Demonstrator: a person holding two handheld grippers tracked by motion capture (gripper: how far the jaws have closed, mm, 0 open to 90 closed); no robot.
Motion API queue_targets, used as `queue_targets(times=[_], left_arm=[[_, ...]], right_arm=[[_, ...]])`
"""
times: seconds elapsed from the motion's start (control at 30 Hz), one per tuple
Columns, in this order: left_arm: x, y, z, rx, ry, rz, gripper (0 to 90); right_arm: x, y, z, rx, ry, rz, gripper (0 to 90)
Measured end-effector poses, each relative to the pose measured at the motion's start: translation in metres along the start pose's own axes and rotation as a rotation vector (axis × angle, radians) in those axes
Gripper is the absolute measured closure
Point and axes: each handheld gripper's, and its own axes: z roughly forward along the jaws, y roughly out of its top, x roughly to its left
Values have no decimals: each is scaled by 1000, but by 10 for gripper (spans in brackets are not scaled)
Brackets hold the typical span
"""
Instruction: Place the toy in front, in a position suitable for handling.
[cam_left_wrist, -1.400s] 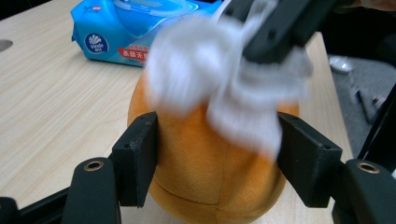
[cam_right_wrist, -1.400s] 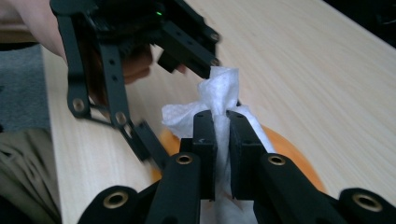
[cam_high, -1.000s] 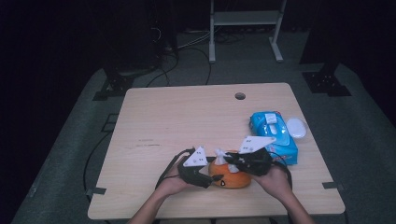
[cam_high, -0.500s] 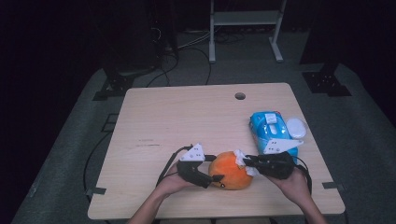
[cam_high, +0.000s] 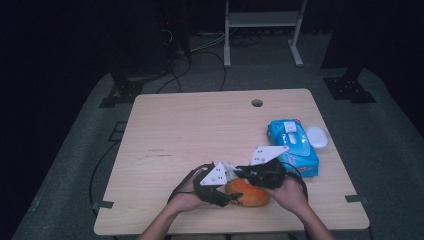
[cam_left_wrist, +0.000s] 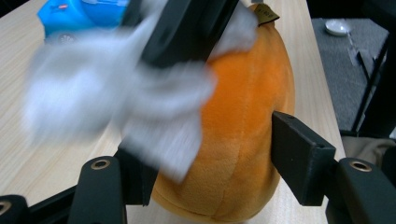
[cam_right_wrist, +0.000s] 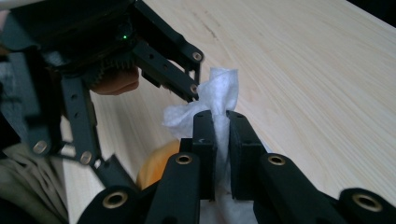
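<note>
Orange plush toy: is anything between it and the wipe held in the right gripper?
Nothing visible. The right gripper pinches the white wipe directly over the orange plush toy, which sits between the left gripper's jaws; in the left gripper view the wipe drapes on it.

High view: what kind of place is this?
Likely a lab recording bay: one pale wooden table on grey floor matting, dark surroundings, loose black cables and a white metal stand behind.

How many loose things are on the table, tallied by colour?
Orange: 1, round orange plush toy
Blue: 1, blue plastic pack of wet wipes
White: 2, crumpled white wipe; small white oval lid
Total: 4
</note>
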Motion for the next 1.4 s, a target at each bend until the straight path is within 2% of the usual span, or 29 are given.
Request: queue_targets(times=[0.03,0.1,0.2,0.37,0.47,0.53,0.63,0.73,0.83,1.0,1.07,1.13,1.2,1.27,1.33,1.37,1.4], left_arm=[[0,-1,0,-4,-2,-18,371],[3,-3,-1,-14,-12,-43,375],[5,-4,-1,-17,-17,-68,374],[10,-8,-1,-25,-17,-121,368],[12,-8,-1,-35,-33,-148,345],[14,-8,-1,-55,-63,-190,294],[21,-9,-2,-85,-118,-286,179],[28,-13,0,-95,-133,-365,116],[36,-19,6,-103,-179,-454,79],[38,-25,19,-77,-260,-532,30],[37,-26,21,-82,-285,-541,46],[37,-27,19,-101,-296,-529,162],[37,-28,13,-145,-293,-510,306],[36,-24,7,-182,-252,-461,350],[36,-16,-2,-209,-177,-387,355],[36,-12,-9,-218,-127,-334,357],[35,-9,-12,-218,-95,-303,359]], right_arm=[[0,1,2,12,-6,-12,821],[-3,0,1,11,-16,-1,821],[-12,-8,-12,-9,-42,37,821],[-24,-32,-42,-45,-73,108,819],[-26,-51,-55,-72,-53,165,819],[-25,-61,-54,-78,-41,183,819],[-23,-66,-52,-88,-24,191,819],[-20,-65,-51,-76,-9,169,819],[-16,-66,-51,-70,8,150,820],[-16,-72,-52,-70,36,158,818],[-16,-73,-52,-70,42,162,818],[-16,-73,-52,-73,43,172,818],[-16,-72,-53,-86,37,173,818],[-17,-68,-55,-104,22,166,819],[-16,-64,-56,-113,-4,157,819],[-17,-61,-56,-124,-15,153,820],[-19,-58,-54,-142,-19,154,820]])
